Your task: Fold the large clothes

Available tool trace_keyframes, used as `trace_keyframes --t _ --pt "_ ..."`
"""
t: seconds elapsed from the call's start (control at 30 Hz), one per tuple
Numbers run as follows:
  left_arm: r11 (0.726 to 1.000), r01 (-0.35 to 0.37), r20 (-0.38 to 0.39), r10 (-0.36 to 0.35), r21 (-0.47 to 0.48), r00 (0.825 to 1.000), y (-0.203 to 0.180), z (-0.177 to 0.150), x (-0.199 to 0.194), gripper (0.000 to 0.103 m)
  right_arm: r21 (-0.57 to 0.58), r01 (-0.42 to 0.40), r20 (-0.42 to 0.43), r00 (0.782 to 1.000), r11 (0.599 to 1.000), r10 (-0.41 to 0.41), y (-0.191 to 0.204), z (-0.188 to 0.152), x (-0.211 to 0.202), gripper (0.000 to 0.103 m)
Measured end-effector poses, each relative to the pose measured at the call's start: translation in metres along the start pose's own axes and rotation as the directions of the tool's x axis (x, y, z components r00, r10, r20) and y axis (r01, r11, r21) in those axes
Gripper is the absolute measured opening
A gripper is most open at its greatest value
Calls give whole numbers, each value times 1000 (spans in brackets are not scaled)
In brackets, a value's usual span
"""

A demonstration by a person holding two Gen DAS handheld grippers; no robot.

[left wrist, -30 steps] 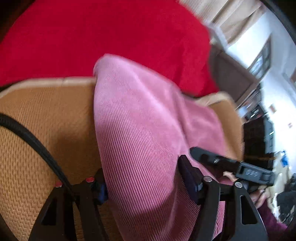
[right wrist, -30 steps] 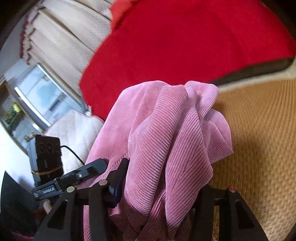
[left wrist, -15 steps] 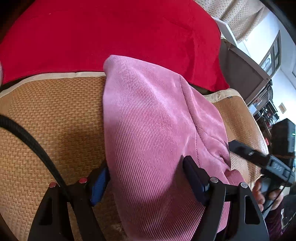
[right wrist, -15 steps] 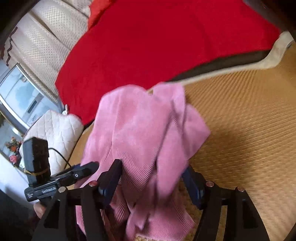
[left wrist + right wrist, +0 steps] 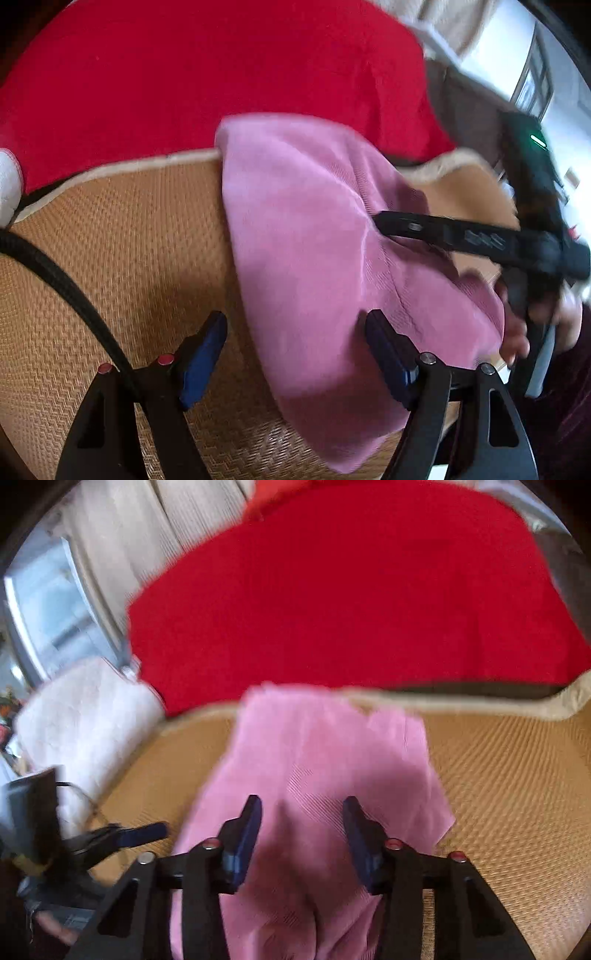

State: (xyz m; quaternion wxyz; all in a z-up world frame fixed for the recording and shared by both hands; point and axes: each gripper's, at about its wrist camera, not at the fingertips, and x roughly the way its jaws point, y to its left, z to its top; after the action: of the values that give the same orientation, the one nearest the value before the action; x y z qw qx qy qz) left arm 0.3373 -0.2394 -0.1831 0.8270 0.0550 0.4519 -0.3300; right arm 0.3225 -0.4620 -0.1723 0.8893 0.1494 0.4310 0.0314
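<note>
Lying folded on the woven mat (image 5: 110,258), the pink garment (image 5: 314,258) sits between both claws: left gripper (image 5: 295,350) spread wide, right gripper (image 5: 301,834) closing without pinching yet. A shallow bite could drag the fold apart.

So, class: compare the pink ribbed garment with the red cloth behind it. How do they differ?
The pink ribbed garment is pale pink with fine ribs; the red cloth is bright red and looks plain. The pink garment lies folded in a narrow strip on the woven tan mat; the red cloth spreads wide behind the mat. Both are soft fabric, and neither is gripped.
</note>
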Motion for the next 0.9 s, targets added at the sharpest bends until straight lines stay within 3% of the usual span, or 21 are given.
trace_keyframes --t 0.03,0.13,0.33,0.5,0.63,0.8,0.9 --pt "1000 -6 -7 6 -8 1000 0 -2 6 80 40 -28 -36 999 999 30 -10 -3 16 43" --pt "1000 2 7 -1 -12 1000 1 -1 2 81 107 -87 -13 996 990 89 -24 -4 14 44" --pt "994 -109 94 108 11 990 -15 -6 -25 81 71 1 21 1000 997 -2 -10 -15 -34 50" --pt "958 -286 222 278 1 935 -42 -16 -73 82 2 126 90 988 992 -125 8 -39 -97 58" --pt "934 -357 290 346 -16 892 -59 -25 -110 88 -56 243 146 961 968 -233 30 -47 -139 58" --pt "911 -410 359 393 -32 846 -77 -31 -155 89 -32 250 209 948 968 -239 45 -63 -190 62" --pt "912 -407 388 396 -57 832 -83 -31 -182 91 -20 239 230 946 971 -229 52 -70 -210 62"
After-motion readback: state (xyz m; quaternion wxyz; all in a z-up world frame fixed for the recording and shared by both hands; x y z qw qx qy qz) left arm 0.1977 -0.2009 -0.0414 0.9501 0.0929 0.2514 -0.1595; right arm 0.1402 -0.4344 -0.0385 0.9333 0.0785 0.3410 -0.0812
